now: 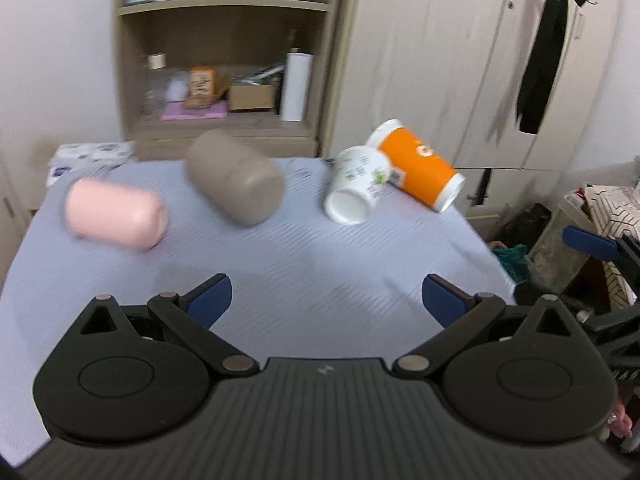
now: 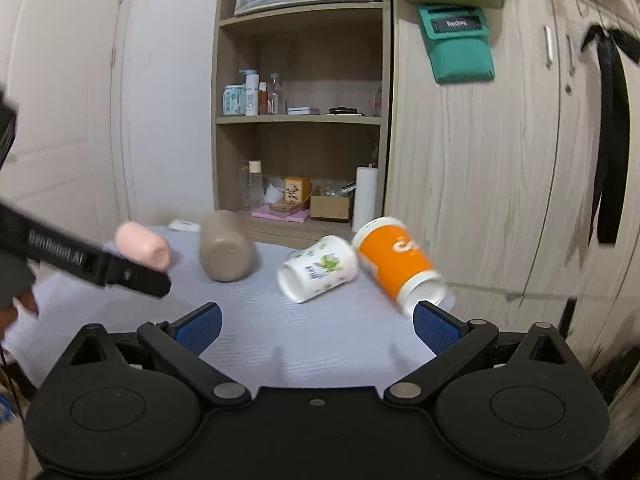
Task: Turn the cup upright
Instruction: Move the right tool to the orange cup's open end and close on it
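Several cups lie on their sides on a pale blue-grey cloth-covered table (image 1: pixel 280 280). From left: a pink cup (image 1: pixel 116 212) (image 2: pixel 144 246), a taupe cup (image 1: pixel 236 178) (image 2: pixel 226 252), a white printed cup (image 1: pixel 356 190) (image 2: pixel 318 268) with its mouth toward me, and an orange paper cup (image 1: pixel 420 164) (image 2: pixel 396 264) touching the white one. My left gripper (image 1: pixel 326 298) is open and empty above the table's near part. My right gripper (image 2: pixel 318 326) is open and empty, its right fingertip just in front of the orange cup's rim.
A wooden shelf unit (image 2: pixel 300 120) with bottles, boxes and a paper roll stands behind the table. Wardrobe doors (image 2: pixel 500 160) with a hanging black strap are on the right. The left gripper's arm (image 2: pixel 80 264) crosses the right wrist view at left. Clutter (image 1: pixel 580 240) lies right of the table.
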The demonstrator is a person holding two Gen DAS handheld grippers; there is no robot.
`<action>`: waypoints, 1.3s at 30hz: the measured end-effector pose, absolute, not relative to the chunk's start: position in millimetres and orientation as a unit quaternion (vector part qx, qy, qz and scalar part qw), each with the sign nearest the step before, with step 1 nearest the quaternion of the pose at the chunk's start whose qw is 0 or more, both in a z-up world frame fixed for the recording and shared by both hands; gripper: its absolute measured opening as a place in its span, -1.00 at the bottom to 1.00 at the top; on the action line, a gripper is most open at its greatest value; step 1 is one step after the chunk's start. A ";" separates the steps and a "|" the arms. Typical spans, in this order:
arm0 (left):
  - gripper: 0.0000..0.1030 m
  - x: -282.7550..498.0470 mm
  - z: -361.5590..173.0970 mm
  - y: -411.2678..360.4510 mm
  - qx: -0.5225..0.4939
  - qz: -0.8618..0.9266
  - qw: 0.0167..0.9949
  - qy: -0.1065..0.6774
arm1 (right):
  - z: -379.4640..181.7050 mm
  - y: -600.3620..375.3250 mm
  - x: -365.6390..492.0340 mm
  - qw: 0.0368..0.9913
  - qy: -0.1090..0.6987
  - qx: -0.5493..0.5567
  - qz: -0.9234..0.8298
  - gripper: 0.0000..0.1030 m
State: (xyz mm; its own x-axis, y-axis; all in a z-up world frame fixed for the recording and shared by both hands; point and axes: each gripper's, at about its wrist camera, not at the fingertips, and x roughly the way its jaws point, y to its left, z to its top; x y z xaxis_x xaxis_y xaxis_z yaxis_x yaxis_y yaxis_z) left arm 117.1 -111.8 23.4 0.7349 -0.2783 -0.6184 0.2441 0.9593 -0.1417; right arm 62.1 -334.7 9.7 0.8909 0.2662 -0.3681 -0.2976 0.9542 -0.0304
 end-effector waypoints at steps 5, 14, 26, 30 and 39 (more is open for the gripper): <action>0.99 153.2 28.0 -151.3 -0.044 -0.179 0.918 0.350 | 7.7 -350.7 87.0 0.968 0.187 -0.098 0.137 1.00; 0.94 216.2 20.0 -211.1 -0.121 -0.227 0.883 0.393 | 1.5 -389.0 138.8 0.961 0.197 -0.097 0.166 1.00; 0.88 276.3 -10.4 -246.5 -0.196 -0.221 0.859 0.419 | -28.4 -410.5 214.4 0.947 0.215 -0.098 0.219 0.83; 0.88 282.6 -14.0 -244.4 -0.203 -0.216 0.857 0.422 | -36.9 -407.3 233.6 0.940 0.229 -0.110 0.227 0.79; 0.81 293.4 -19.9 -242.9 -0.204 -0.217 0.849 0.436 | -50.8 -398.7 254.3 0.935 0.254 -0.117 0.219 0.41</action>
